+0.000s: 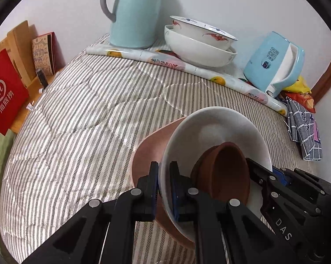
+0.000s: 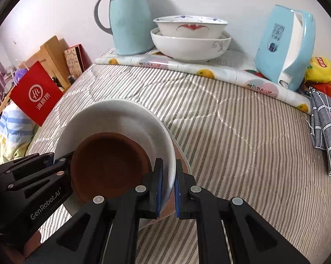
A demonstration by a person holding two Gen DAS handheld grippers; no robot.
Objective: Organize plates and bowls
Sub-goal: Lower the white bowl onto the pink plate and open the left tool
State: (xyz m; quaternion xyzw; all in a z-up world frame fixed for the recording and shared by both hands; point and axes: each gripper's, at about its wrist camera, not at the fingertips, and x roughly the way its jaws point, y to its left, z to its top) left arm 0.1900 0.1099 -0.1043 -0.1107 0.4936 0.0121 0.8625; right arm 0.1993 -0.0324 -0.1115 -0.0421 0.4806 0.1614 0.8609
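A white deep plate (image 1: pixel 211 127) (image 2: pixel 121 118) hangs tilted just above the striped quilt, with a brown bowl (image 1: pixel 222 171) (image 2: pixel 108 167) lying inside it. My left gripper (image 1: pixel 164 189) is shut on the plate's near rim. My right gripper (image 2: pixel 168 187) is shut on the opposite rim. In the left wrist view the right gripper's fingers (image 1: pixel 262 173) show at the plate's far side. The left gripper's fingers (image 2: pixel 62 165) show at the left edge of the plate in the right wrist view. A pink plate (image 1: pixel 148 154) lies under the white one. Two white patterned bowls (image 1: pixel 198 41) (image 2: pixel 189 37) stand nested at the back.
At the back wall, on a fruit-print mat, stand a pale blue thermos jug (image 1: pixel 134 15) (image 2: pixel 130 19) and a blue kettle (image 1: pixel 273 61) (image 2: pixel 284 48). A red bag (image 1: pixel 4 94) (image 2: pixel 36 92) leans at the left. A grey checked cloth (image 1: pixel 304 129) (image 2: pixel 326 127) and snack packets (image 2: pixel 321 70) lie at the right.
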